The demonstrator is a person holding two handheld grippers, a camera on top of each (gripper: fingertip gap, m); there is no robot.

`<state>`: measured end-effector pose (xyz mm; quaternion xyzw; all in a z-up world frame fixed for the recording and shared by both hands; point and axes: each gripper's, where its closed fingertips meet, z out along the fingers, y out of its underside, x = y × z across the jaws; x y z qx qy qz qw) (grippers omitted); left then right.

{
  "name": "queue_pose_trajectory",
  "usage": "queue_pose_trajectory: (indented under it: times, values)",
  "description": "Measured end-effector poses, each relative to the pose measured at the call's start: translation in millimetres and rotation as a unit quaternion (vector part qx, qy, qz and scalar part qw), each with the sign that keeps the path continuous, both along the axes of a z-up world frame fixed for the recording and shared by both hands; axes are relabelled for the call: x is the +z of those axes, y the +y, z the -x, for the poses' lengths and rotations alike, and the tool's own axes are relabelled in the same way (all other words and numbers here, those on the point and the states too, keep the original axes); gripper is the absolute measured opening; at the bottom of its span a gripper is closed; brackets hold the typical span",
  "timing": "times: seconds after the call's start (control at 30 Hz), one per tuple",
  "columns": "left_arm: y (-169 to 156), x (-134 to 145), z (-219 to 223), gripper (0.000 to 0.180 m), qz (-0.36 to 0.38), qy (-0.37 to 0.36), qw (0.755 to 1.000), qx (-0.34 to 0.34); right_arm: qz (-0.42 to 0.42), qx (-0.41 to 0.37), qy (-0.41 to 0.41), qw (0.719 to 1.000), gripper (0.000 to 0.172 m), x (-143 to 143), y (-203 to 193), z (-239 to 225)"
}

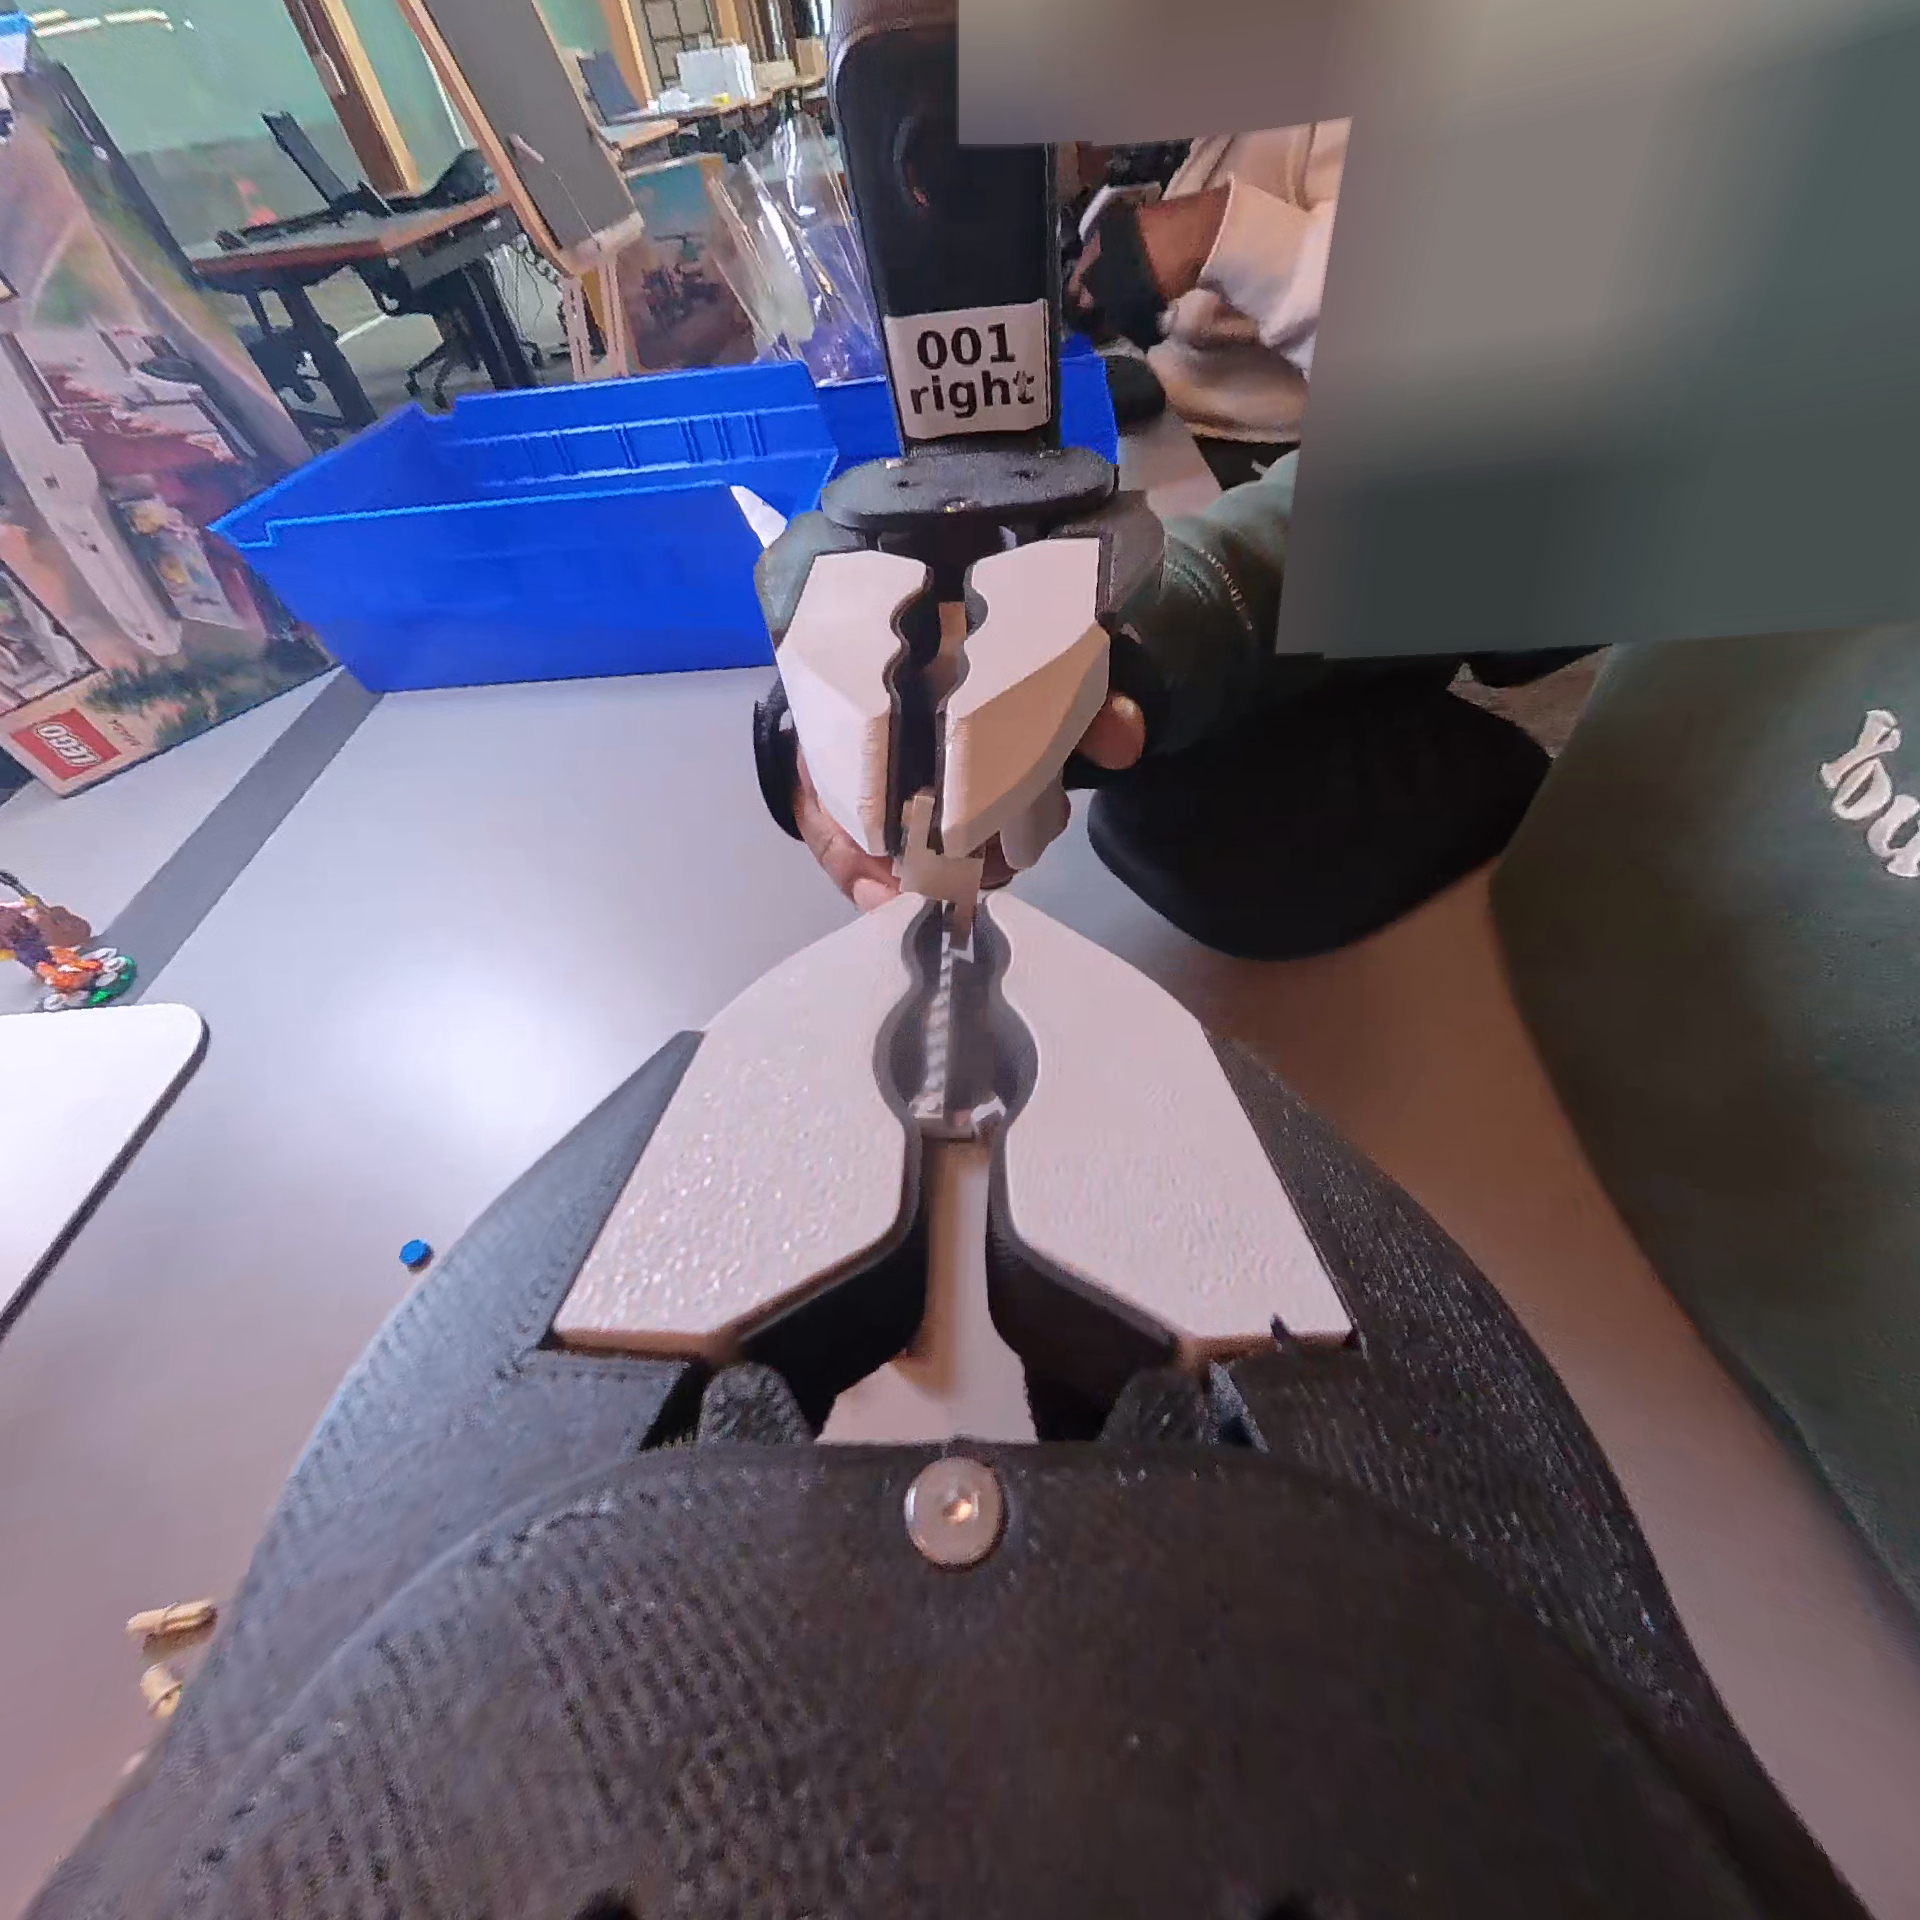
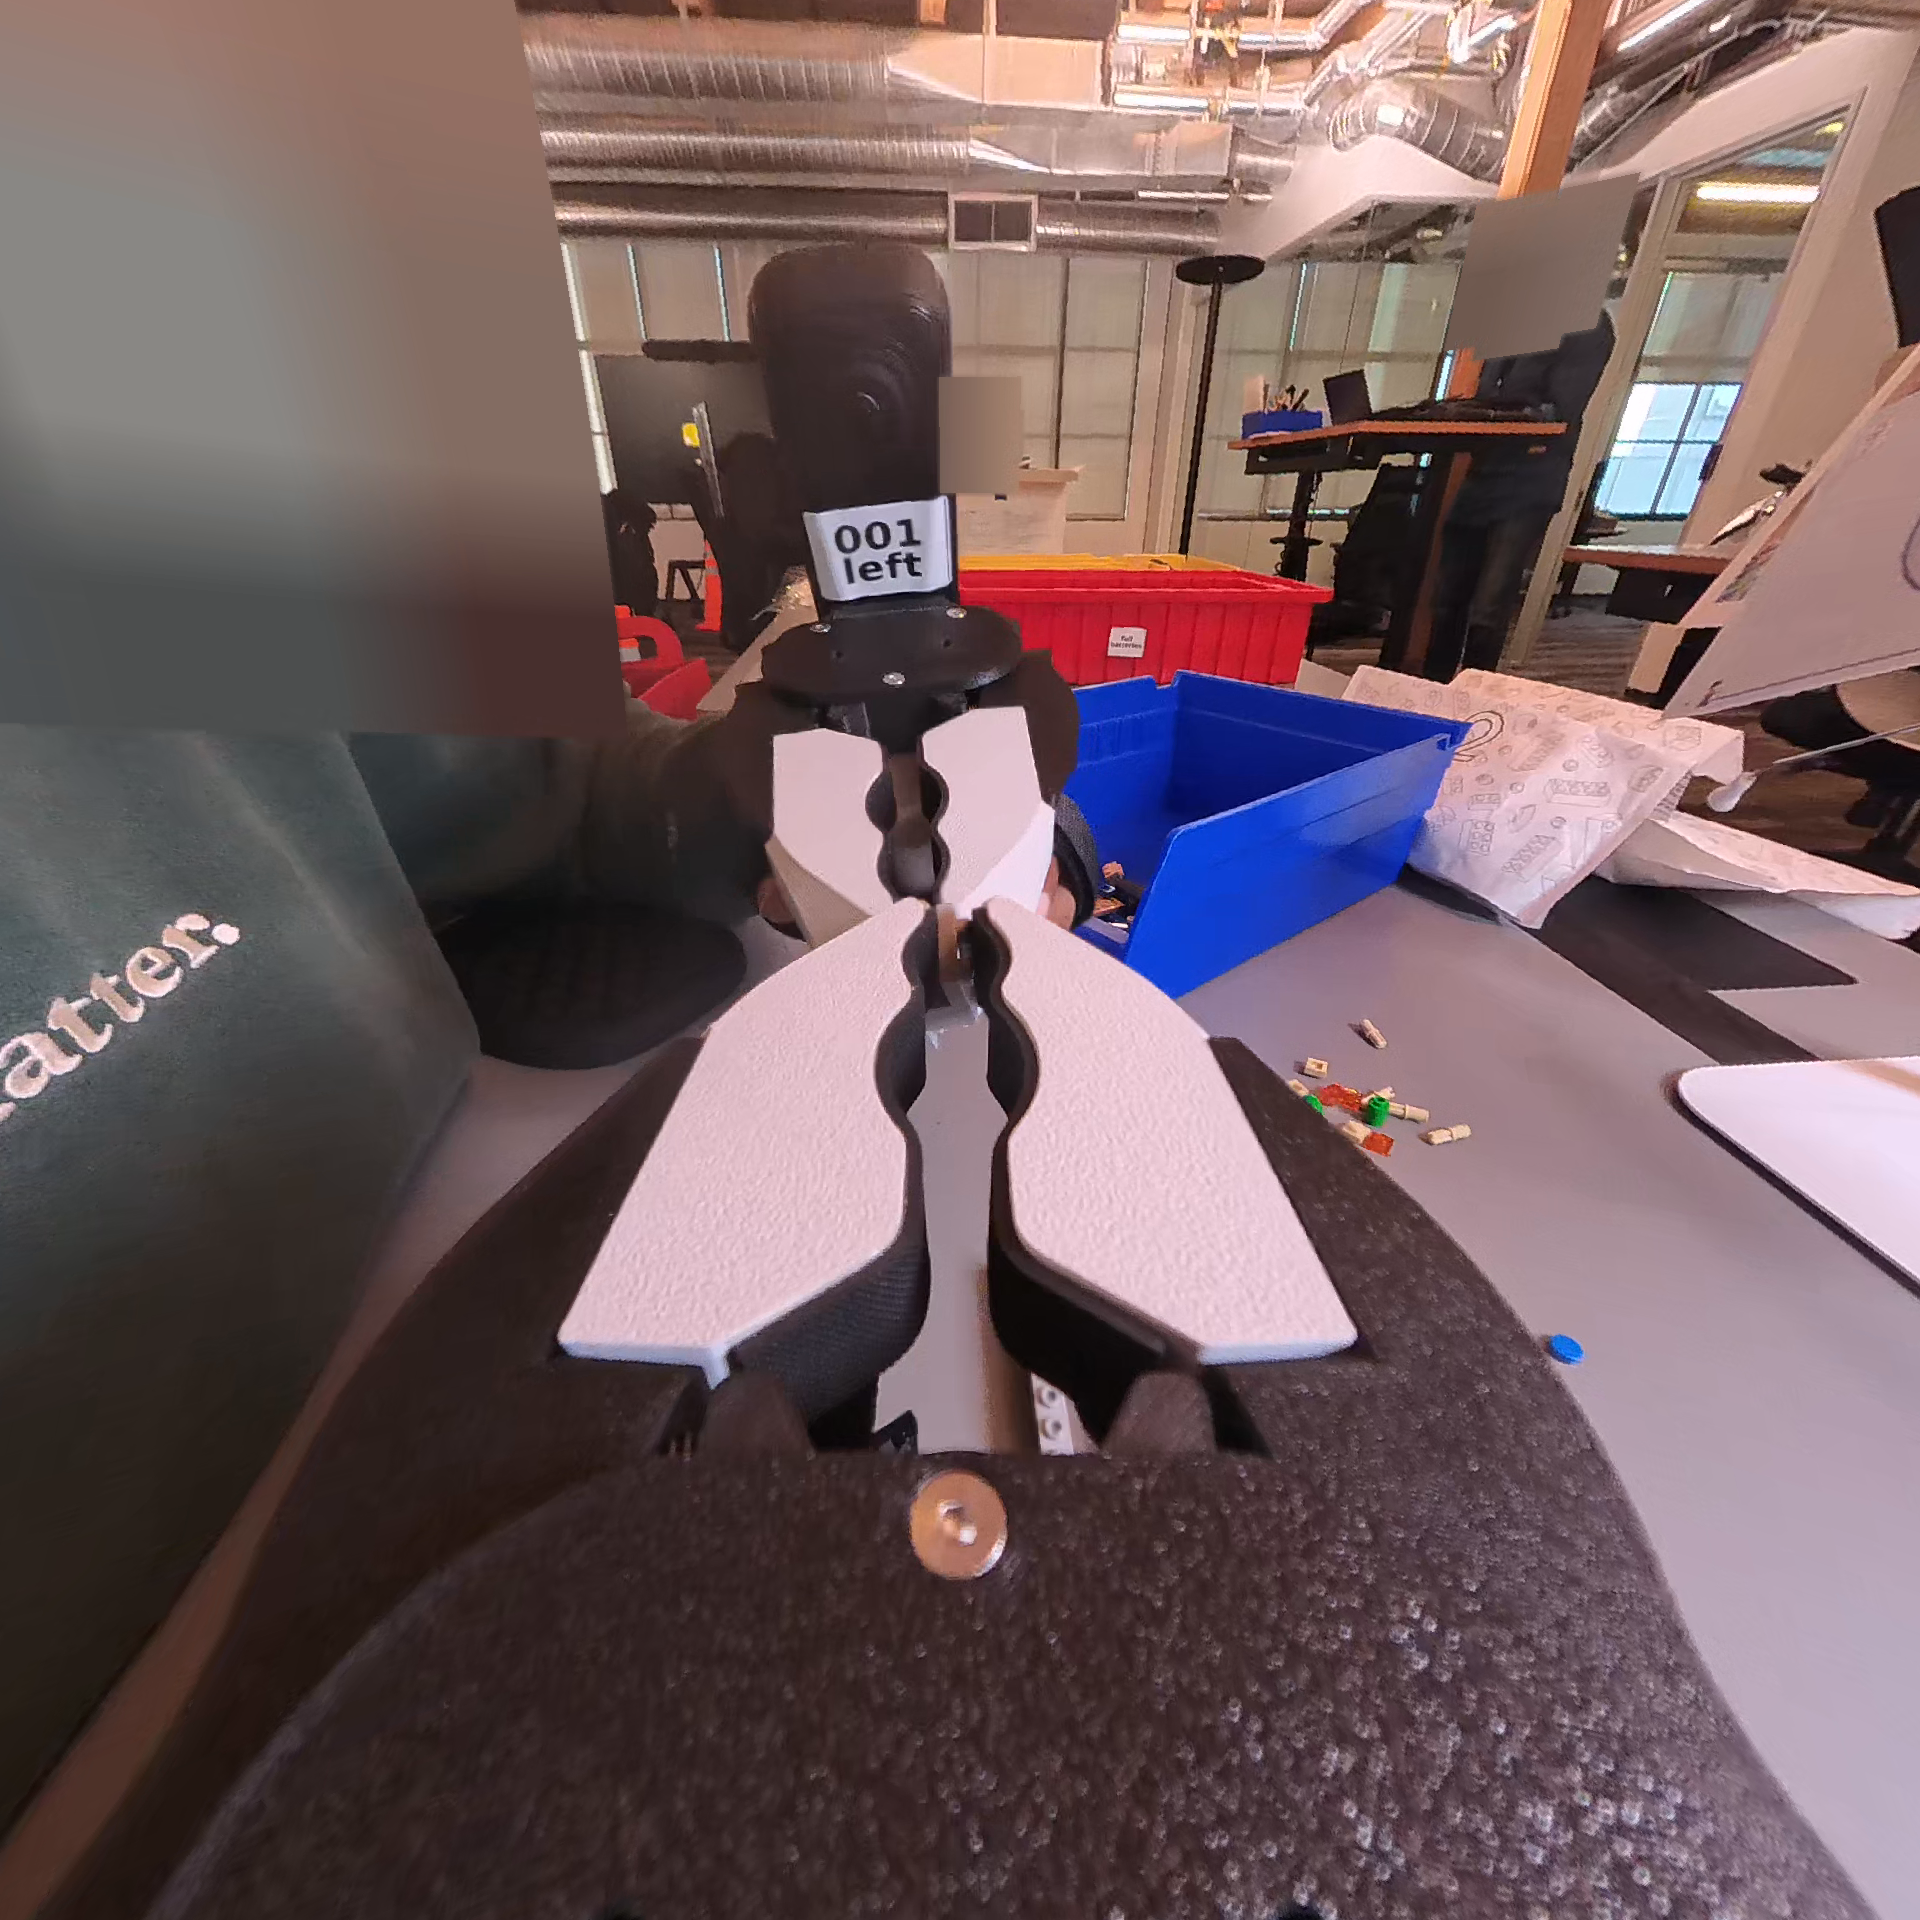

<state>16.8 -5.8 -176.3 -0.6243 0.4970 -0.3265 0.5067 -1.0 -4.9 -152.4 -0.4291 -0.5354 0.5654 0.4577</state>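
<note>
- Left wrist view: left tool (image 1: 948, 914) nearly closed on 1 thin pale strip (image 1: 940, 1023), tip to tip with right tool (image 1: 928, 821), itself clamping a small beige brick piece (image 1: 935, 857); blue bin (image 1: 540, 561) behind
- Right wrist view: right tool (image 2: 951, 940) pinching the same small piece above the grey counter (image 2: 1558, 1195); loose bricks (image 2: 1371, 1112) lying unsorted nearby

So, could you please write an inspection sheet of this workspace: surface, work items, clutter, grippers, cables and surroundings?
Surface: grey table with a darker stripe; white board at its edge.
Work items: small tan brick piece, held above the table between both grippers' tips.
Clutter: loose small bricks, a blue stud, a blue bin, a printed paper bag, a toy box.
Grippers: left gripper and right gripper face each other, tips nearly touching, both closed on the piece.
Cables: nothing seen.
Surroundings: open office with desks, chairs, a red crate, ceiling ducts.
</note>
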Motion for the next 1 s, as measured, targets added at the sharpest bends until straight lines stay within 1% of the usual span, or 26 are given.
queue_pose_trajectory:
  times: [0.07,0.1,0.13,0.17,0.2,0.23,0.3,0.37,0.4,0.47,0.5,0.57,0.6,0.63,0.67,0.7,0.73,0.77,0.83,0.9,0.97,1.0]
  values:
    - [1.2,-3.6,9.8,0.005,0.001,0.043,0.999,0.002,-0.014,-0.017,-0.017,1.0,0.006,-3.4,6.0,-0.2]
    - [3.7,-1.1,19.9,0.005,-0.003,0.065,0.998,0.009,-0.024,-0.024,-0.03,0.999,0.009,-4.6,10.5,-2.1]
    - [5.3,-0.5,33.7,0.005,-0.002,0.101,0.995,0.017,-0.032,-0.024,-0.053,0.998,0.016,-7.4,14.5,-5.0]
    - [8.7,-3.0,52.8,0.005,-0.001,0.152,0.988,0.035,-0.039,-0.01,-0.092,0.995,0.021,-14.1,15.8,-8.8]
    - [18.2,-4.1,78.3,0.005,-0.018,0.209,0.975,0.076,-0.05,0.018,-0.144,0.988,0.021,-26.2,13.5,-14.7]
    - [25.8,-7.7,108.2,0.005,-0.029,0.274,0.954,0.116,-0.063,0.046,-0.205,0.976,0.021,-42.9,9.8,-22.4]
    - [24.6,-23.4,170.4,0.005,0.006,0.394,0.904,0.166,-0.105,0.072,-0.302,0.945,0.022,-77.3,6.1,-36.2]
    - [13.0,-39.6,220.6,0.005,0.068,0.462,0.862,0.197,-0.141,0.074,-0.344,0.925,0.026,-98.3,3.2,-38.2]
    - [3.7,-49.3,237.4,0.006,0.108,0.48,0.848,0.196,-0.149,0.08,-0.354,0.92,0.028,-104.1,-0.9,-36.7]
    - [-4.6,-65.0,259.6,0.006,0.154,0.497,0.831,0.196,-0.166,0.086,-0.371,0.91,0.033,-113.1,-7.7,-33.7]
    - [-5.0,-71.0,266.8,0.012,0.172,0.499,0.825,0.202,-0.176,0.085,-0.379,0.904,0.035,-117.3,-9.3,-32.3]
    - [-3.6,-79.3,276.9,0.034,0.192,0.507,0.813,0.212,-0.189,0.083,-0.389,0.898,0.036,-124.2,-12.5,-29.7]
    - [-1.7,-80.6,280.3,0.041,0.192,0.512,0.808,0.219,-0.193,0.082,-0.393,0.895,0.035,-126.8,-13.7,-28.4]
    - [-0.3,-80.4,281.3,0.047,0.19,0.514,0.806,0.224,-0.198,0.074,-0.398,0.893,0.03,-129.4,-12.7,-27.1]
    - [1.0,-78.9,280.5,0.052,0.183,0.514,0.807,0.225,-0.203,0.068,-0.403,0.89,0.02,-131.3,-11.0,-26.7]
    - [3.4,-75.3,277.7,0.053,0.167,0.513,0.811,0.225,-0.204,0.072,-0.402,0.89,0.017,-131.2,-12.1,-27.1]
    - [5.0,-70.4,270.3,0.053,0.15,0.505,0.821,0.218,-0.202,0.078,-0.393,0.894,0.016,-128.1,-14.2,-26.7]
    - [6.7,-64.0,256.0,0.052,0.127,0.486,0.841,0.202,-0.201,0.082,-0.375,0.901,0.016,-122.3,-16.2,-25.2]
    - [6.8,-49.5,211.3,0.047,0.07,0.426,0.891,0.139,-0.198,0.092,-0.315,0.924,0.016,-102.6,-23.1,-20.0]
    - [0.8,-36.5,154.2,0.042,0.026,0.337,0.939,0.059,-0.204,0.095,-0.239,0.945,0.016,-77.4,-30.0,-15.2]
    - [-7.6,-27.8,99.7,0.036,0.024,0.232,0.972,-0.01,-0.223,0.095,-0.178,0.954,0.016,-56.5,-37.1,-14.4]
    - [-10.6,-26.8,77.7,0.034,0.04,0.186,0.981,-0.035,-0.233,0.097,-0.154,0.955,0.016,-48.3,-41.6,-14.6]
